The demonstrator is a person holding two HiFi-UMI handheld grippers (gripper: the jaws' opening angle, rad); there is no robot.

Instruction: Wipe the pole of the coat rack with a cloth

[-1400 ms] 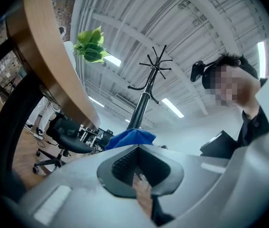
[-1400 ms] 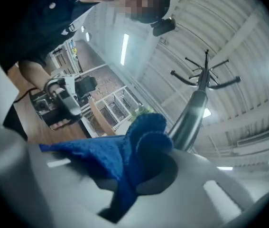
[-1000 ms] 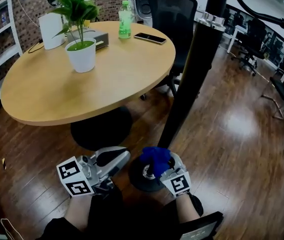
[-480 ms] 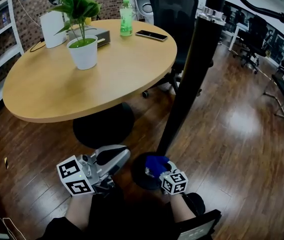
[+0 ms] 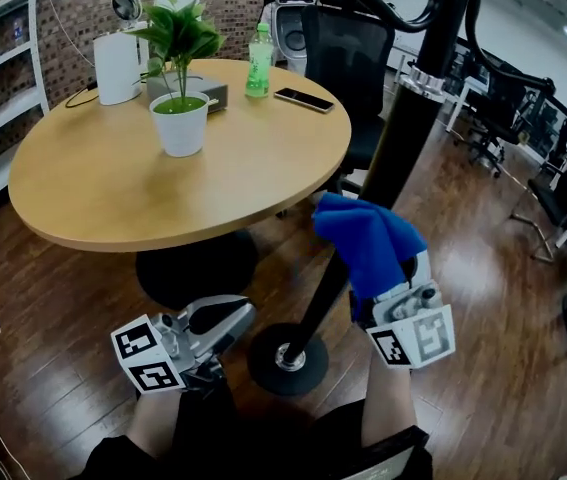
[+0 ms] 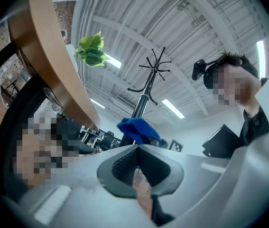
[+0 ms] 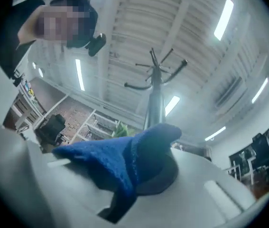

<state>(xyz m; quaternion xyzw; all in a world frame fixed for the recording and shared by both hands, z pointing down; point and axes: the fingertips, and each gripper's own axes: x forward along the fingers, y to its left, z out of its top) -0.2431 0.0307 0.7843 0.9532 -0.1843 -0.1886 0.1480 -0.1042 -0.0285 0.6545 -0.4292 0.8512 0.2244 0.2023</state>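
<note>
We had right tool (image 5: 395, 293) clamped on blue cloth (image 5: 366, 236), up by rack pole (image 5: 395, 156); cloth soft, light, floppy, so we judged bunched fold best hold; left tool (image 5: 225, 316) jaws together, empty
</note>
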